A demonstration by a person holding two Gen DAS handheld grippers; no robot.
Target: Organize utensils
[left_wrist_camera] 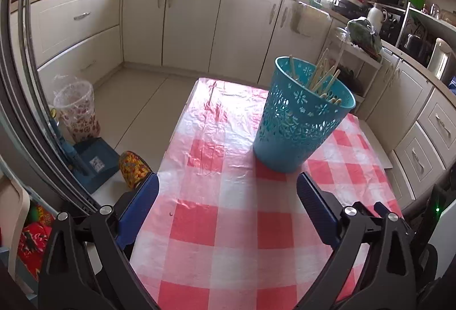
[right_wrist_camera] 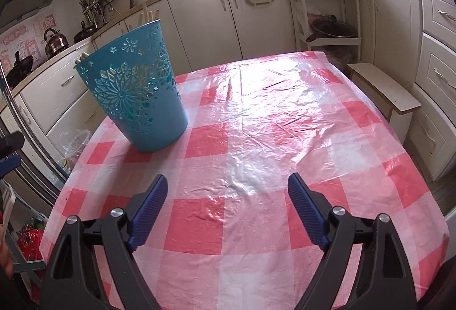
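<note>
A teal perforated basket [left_wrist_camera: 299, 122] stands upright on the red-and-white checked tablecloth [left_wrist_camera: 228, 224], holding several pale wooden chopsticks [left_wrist_camera: 325, 76] that lean against its far rim. My left gripper [left_wrist_camera: 228, 181] hovers just in front of the basket, open, with only cloth between its blue fingers [left_wrist_camera: 313, 196]. In the right wrist view the same basket [right_wrist_camera: 136, 93] sits at the table's far left, chopstick tips [right_wrist_camera: 148, 15] poking above it. My right gripper [right_wrist_camera: 228, 181] is open over the bare tablecloth [right_wrist_camera: 270, 124], well to the right of the basket, holding nothing.
Cream kitchen cabinets [left_wrist_camera: 193, 25] ring the table. A clear bin [left_wrist_camera: 77, 110] and a blue dustpan [left_wrist_camera: 94, 161] stand on the floor at left. A small wooden stool [right_wrist_camera: 384, 90] sits by the table's right edge, a white shelf rack [right_wrist_camera: 327, 16] behind it.
</note>
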